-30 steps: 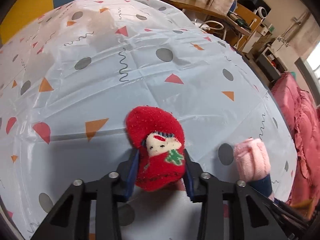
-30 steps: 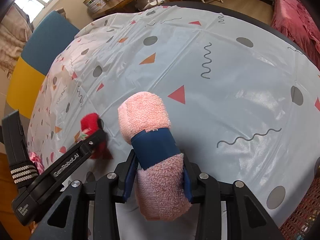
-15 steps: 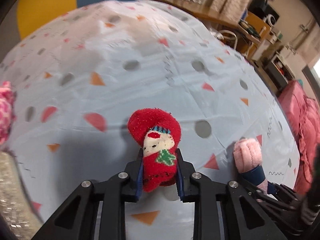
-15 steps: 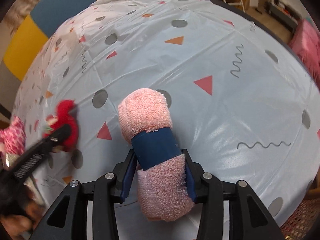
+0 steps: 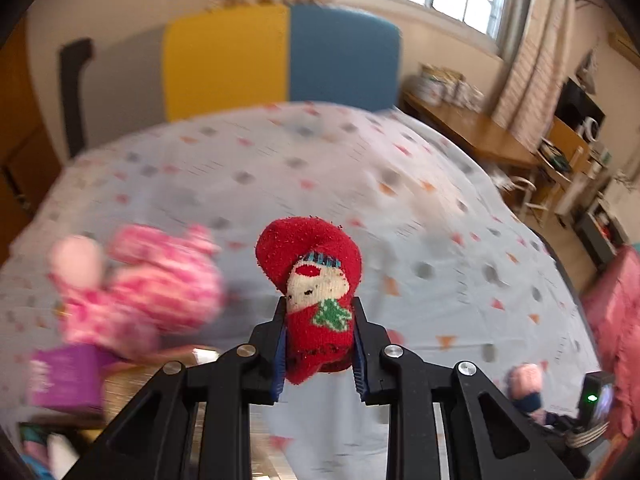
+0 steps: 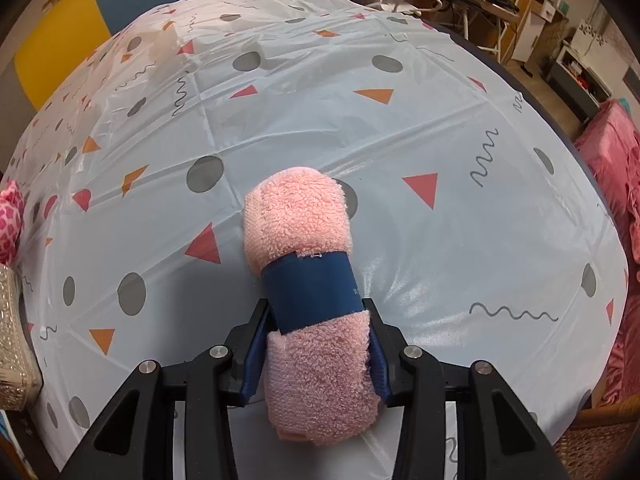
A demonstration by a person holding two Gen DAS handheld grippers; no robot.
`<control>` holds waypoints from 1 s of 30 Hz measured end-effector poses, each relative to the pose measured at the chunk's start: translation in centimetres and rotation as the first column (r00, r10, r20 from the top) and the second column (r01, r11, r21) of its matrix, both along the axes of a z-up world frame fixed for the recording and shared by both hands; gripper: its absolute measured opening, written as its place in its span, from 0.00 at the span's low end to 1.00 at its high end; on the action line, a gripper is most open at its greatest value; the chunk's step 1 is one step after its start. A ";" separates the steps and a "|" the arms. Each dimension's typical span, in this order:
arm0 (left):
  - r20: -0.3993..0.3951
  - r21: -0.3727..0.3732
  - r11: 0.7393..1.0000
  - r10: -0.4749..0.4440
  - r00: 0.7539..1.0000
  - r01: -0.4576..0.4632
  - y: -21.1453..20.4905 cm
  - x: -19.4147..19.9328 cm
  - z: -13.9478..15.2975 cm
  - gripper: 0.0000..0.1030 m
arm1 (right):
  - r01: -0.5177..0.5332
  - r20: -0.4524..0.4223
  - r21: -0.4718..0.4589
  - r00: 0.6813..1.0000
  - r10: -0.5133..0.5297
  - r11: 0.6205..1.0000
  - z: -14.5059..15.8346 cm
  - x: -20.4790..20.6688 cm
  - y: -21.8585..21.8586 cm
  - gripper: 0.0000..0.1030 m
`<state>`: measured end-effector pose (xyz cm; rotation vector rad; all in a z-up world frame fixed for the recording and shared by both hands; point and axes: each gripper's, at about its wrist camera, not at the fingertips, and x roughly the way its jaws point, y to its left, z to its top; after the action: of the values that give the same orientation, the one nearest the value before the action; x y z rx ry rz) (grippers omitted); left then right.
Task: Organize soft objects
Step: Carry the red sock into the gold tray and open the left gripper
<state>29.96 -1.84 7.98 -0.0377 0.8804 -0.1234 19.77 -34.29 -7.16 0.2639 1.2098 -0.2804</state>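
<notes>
My left gripper [image 5: 318, 344] is shut on a red Santa sock roll [image 5: 316, 292] and holds it up above the table. My right gripper [image 6: 318, 344] is shut on a rolled pink towel with a dark blue band [image 6: 308, 280], held just over the patterned tablecloth [image 6: 400, 92]. The same pink towel also shows small at the lower right of the left wrist view [image 5: 526, 380]. A blurred pink-and-white soft toy [image 5: 140, 284] lies at the left of the left wrist view, and its edge shows in the right wrist view [image 6: 10, 220].
A purple box [image 5: 64, 376] sits below the pink toy. A glittery container edge [image 6: 12, 344] stands at the table's left. A yellow-and-blue chair back [image 5: 280, 56] is behind the table. A red fabric seat [image 6: 616, 184] is at the right.
My left gripper has lifted and tilted up with the sock, so the pink toy, chair and window came into view. My right gripper shifted slightly with the towel.
</notes>
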 end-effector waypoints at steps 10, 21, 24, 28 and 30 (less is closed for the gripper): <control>0.070 0.050 0.966 0.251 0.965 -0.255 16.2 -4.4 2.0 0.26 | -0.039 0.002 -0.027 0.999 0.039 0.999 -0.1 0.3 1.4 0.40; 0.079 0.019 0.930 0.366 0.927 -0.368 25.1 -14.7 -0.8 0.26 | -0.094 -0.007 -0.096 0.996 0.094 0.991 -0.2 0.1 2.5 0.40; 0.087 0.028 0.935 0.350 0.933 -0.353 25.1 -17.9 -1.8 0.26 | -0.099 -0.009 -0.108 0.995 0.099 0.989 -0.2 0.0 2.7 0.40; 0.082 0.032 0.942 0.332 0.940 -0.335 24.5 -21.4 -3.6 0.26 | -0.100 -0.010 -0.114 0.995 0.099 0.988 -0.3 -0.3 2.9 0.40; 0.073 0.025 0.945 0.325 0.943 -0.327 24.0 -23.5 -4.6 0.26 | -0.104 -0.012 -0.125 0.995 0.103 0.987 -0.4 -0.4 3.3 0.40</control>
<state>6.50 22.21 3.38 -0.1434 0.7966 0.2016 19.34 -30.96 -7.54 0.0912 1.2016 -0.2656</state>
